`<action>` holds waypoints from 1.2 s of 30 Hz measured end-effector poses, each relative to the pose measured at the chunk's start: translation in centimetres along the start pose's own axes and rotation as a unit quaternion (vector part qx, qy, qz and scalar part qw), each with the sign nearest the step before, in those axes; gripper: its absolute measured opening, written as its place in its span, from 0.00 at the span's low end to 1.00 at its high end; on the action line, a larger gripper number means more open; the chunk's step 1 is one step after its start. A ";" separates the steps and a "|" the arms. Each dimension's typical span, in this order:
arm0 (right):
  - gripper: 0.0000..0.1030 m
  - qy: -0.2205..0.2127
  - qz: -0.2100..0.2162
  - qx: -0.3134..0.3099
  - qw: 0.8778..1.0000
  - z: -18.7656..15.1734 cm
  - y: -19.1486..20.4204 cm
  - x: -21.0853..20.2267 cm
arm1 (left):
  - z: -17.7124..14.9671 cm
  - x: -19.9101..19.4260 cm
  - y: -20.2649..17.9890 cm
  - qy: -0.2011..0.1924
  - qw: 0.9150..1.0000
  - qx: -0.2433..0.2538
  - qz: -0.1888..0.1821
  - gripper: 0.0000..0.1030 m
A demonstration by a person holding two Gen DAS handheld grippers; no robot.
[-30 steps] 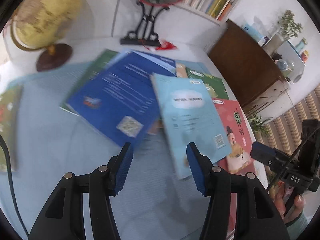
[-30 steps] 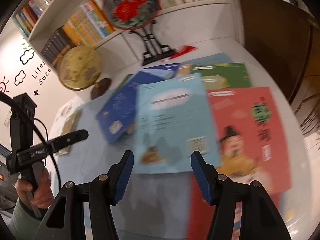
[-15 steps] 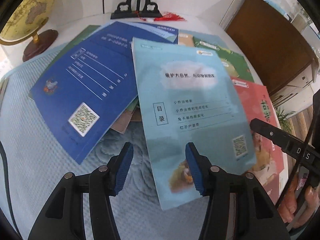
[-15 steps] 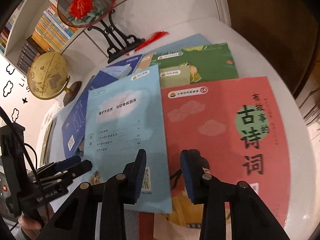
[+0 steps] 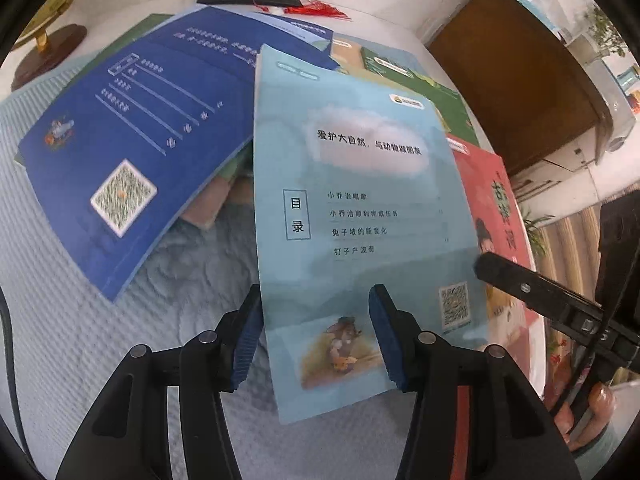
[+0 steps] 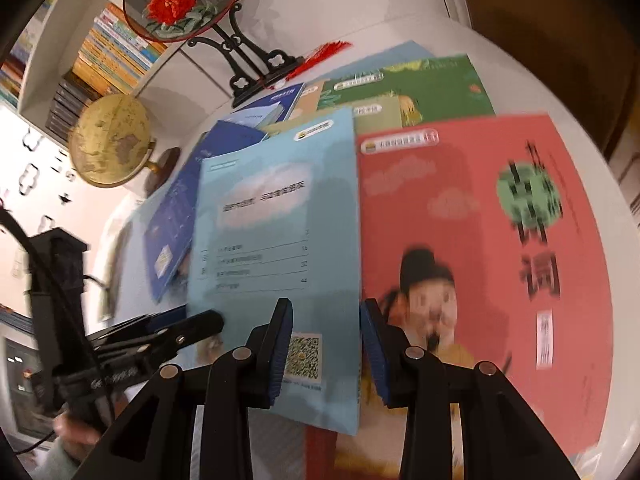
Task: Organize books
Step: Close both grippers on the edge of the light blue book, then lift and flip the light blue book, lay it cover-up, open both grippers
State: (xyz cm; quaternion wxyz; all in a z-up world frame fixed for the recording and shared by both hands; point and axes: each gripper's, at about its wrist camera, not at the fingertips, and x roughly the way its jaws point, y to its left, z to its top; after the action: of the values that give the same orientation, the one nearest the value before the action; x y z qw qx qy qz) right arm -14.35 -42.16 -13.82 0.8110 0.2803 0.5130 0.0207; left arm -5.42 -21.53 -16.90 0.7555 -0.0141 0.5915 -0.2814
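Several thin books lie fanned out on a quilted mat. A light blue book [image 5: 360,208] [image 6: 280,208] tops the pile, overlapping a red book [image 5: 496,208] [image 6: 480,220] to its right and a dark blue book [image 5: 132,140] [image 6: 176,208] to its left. A green book [image 6: 420,84] lies behind. My left gripper [image 5: 316,300] hovers over the light blue book's near left corner, jaws closing slightly, pads pressing on nothing. My right gripper [image 6: 326,312] hangs over the seam between the light blue and red books, jaws narrow but apart, holding nothing.
A globe [image 6: 112,140] and a round embroidered fan on a black stand [image 6: 180,0] sit at the back. A filled bookshelf [image 6: 112,48] rises behind them. A brown cabinet [image 5: 520,80] stands past the white table's right edge [image 6: 616,200]. Bare quilted mat [image 5: 60,320] lies left.
Both grippers have sunk closer to the books and tilted further down. The right jaws have drawn much closer together; the left jaws have narrowed slightly. No book has moved.
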 end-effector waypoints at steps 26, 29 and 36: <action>0.36 0.029 0.264 0.167 0.950 -1.7 -4.8 1.7 | -3.6 -1.9 4.4 -0.013 0.994 -0.081 -0.073 0.47; 0.36 0.041 0.315 0.221 0.922 -2.6 -6.5 2.7 | -3.8 -2.0 4.5 -0.015 0.994 -0.084 -0.072 0.47; 0.36 0.049 0.146 0.082 0.985 -1.9 -1.9 2.3 | -4.1 -1.9 4.0 -0.021 0.995 -0.084 -0.057 0.50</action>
State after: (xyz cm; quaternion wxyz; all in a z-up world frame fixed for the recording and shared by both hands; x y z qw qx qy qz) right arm -15.33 -42.25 -17.22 0.7473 0.4161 0.5060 0.1109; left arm -7.74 -16.08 -17.82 0.7465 -0.1171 0.5952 -0.2732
